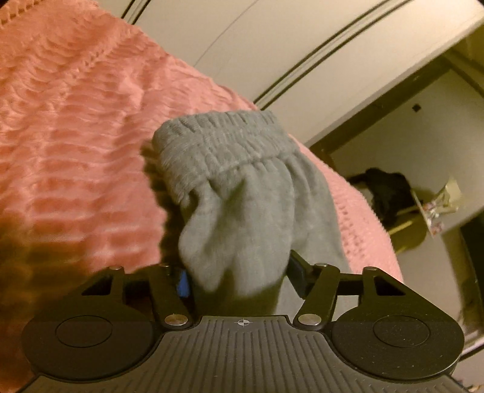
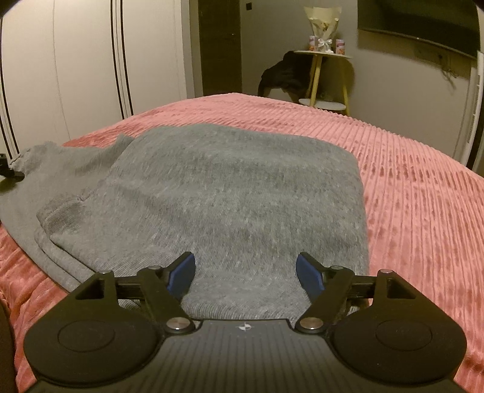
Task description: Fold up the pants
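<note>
The grey pants (image 2: 236, 187) lie folded in layers on a pink ribbed bedspread (image 2: 408, 181). My right gripper (image 2: 245, 272) hovers open over their near edge, blue pads apart, with flat cloth under the gap and nothing pinched. One elastic-banded end (image 2: 30, 154) trails off to the left. In the left wrist view that same end (image 1: 224, 142) stands up bunched, and the grey cloth (image 1: 242, 211) fills the gap of my left gripper (image 1: 240, 276) from pad to pad. Its blue left pad (image 1: 183, 281) touches the cloth; the right pad is partly covered.
A white wardrobe with dark stripes (image 2: 60, 60) stands beyond the bed's left side. A small round side table (image 2: 323, 57) with a bouquet and a dark garment (image 2: 284, 75) sits past the far edge. A dark screen (image 2: 423, 24) hangs on the right wall.
</note>
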A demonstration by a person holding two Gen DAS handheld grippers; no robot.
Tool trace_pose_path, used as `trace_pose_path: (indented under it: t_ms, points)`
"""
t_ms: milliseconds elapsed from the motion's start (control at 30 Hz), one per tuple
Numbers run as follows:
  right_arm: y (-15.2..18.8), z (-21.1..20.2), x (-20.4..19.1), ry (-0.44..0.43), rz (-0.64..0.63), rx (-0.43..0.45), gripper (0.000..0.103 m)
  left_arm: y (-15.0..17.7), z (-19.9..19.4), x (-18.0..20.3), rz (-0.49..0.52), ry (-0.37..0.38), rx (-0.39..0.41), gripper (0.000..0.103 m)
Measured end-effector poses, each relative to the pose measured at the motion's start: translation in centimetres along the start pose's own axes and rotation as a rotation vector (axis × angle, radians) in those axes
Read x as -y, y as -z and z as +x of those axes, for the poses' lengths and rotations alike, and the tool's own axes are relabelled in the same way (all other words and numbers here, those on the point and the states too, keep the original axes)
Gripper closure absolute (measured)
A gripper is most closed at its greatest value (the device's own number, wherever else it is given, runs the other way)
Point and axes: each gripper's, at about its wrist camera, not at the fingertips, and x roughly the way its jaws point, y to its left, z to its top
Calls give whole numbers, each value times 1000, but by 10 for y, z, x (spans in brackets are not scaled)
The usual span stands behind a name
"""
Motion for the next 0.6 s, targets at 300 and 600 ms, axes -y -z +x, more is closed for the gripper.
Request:
trace_pose_path:
  t_ms: [300, 600]
  points:
    - [-1, 5, -1, 0, -20, 8, 24, -25, 17, -6, -44, 24, -5, 79]
    - [-1, 5, -3, -2, -13, 10, 24, -24, 17, 5, 12, 55, 25, 28]
